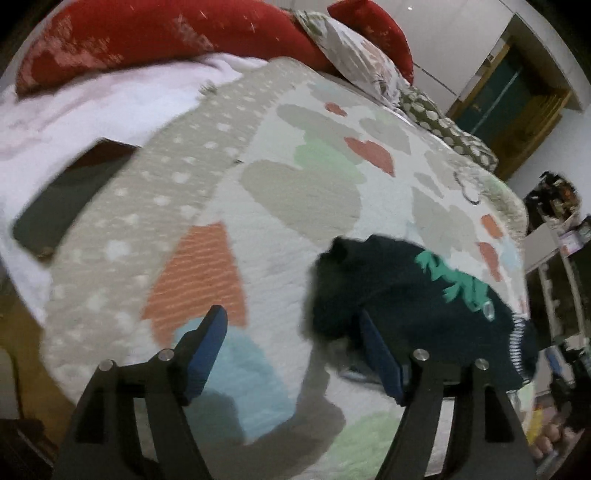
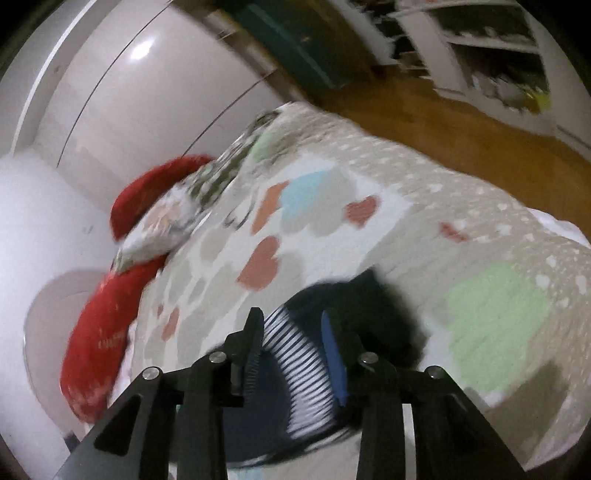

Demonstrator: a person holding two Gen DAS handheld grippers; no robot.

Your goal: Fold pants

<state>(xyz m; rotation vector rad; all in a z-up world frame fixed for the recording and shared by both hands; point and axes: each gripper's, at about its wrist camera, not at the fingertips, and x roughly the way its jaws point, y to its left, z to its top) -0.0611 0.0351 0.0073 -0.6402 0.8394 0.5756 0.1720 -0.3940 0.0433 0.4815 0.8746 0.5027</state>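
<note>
Dark navy pants with a green print and a striped waistband lie bunched on the heart-patterned bedspread, to the right in the left wrist view. My left gripper is open and empty, its right finger at the pants' left edge. In the right wrist view the pants lie just ahead, their striped waistband between the fingers. My right gripper is open above the waistband. Both views are blurred.
Red pillows and a patterned pillow lie at the head of the bed. A dark flat object lies on the white sheet at left. A white wardrobe, wooden floor and shelves surround the bed.
</note>
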